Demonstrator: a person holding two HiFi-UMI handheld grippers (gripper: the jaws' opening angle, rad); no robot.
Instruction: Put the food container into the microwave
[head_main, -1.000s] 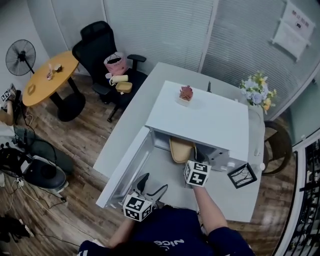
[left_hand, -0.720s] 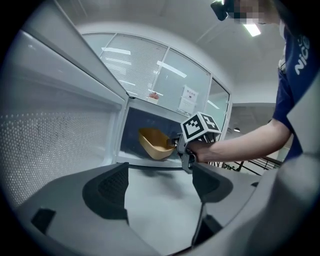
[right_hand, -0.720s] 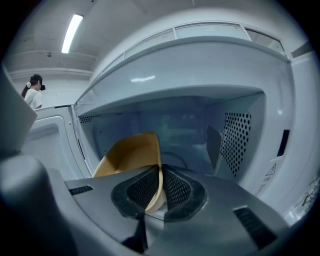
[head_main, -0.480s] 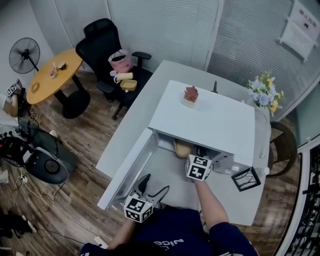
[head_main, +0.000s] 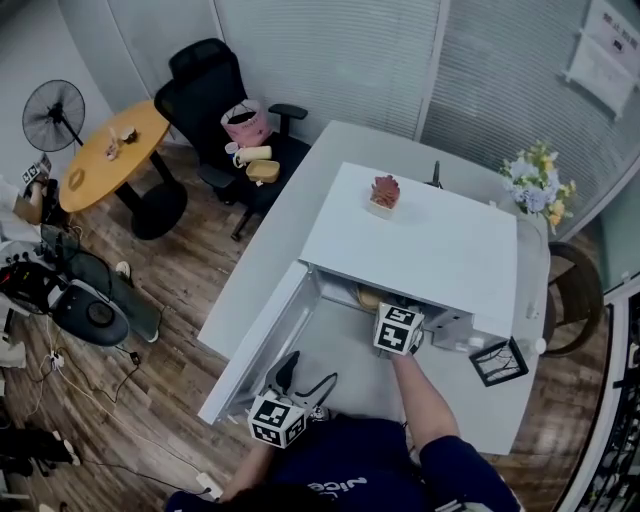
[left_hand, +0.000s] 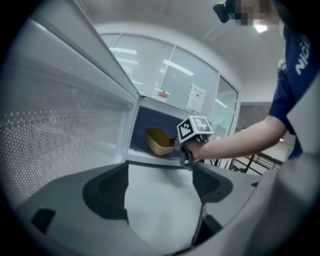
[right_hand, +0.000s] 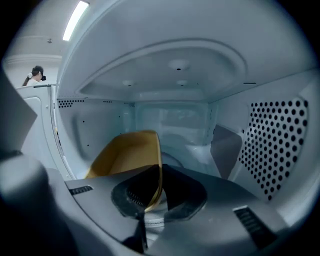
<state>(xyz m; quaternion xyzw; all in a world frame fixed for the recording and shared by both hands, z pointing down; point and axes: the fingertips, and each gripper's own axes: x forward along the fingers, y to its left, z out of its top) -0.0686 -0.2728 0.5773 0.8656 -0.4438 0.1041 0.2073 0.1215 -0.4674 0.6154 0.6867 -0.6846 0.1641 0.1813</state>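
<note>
Right tool clamping container, desk, wood floor

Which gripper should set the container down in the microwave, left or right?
Right. The right gripper is shut on the container rim inside the microwave; the left gripper is open and empty, outside by the door.

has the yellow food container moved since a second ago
Yes. The food container has gone deeper into the microwave: earlier most of it showed past the front top edge, now only a sliver does.
</note>
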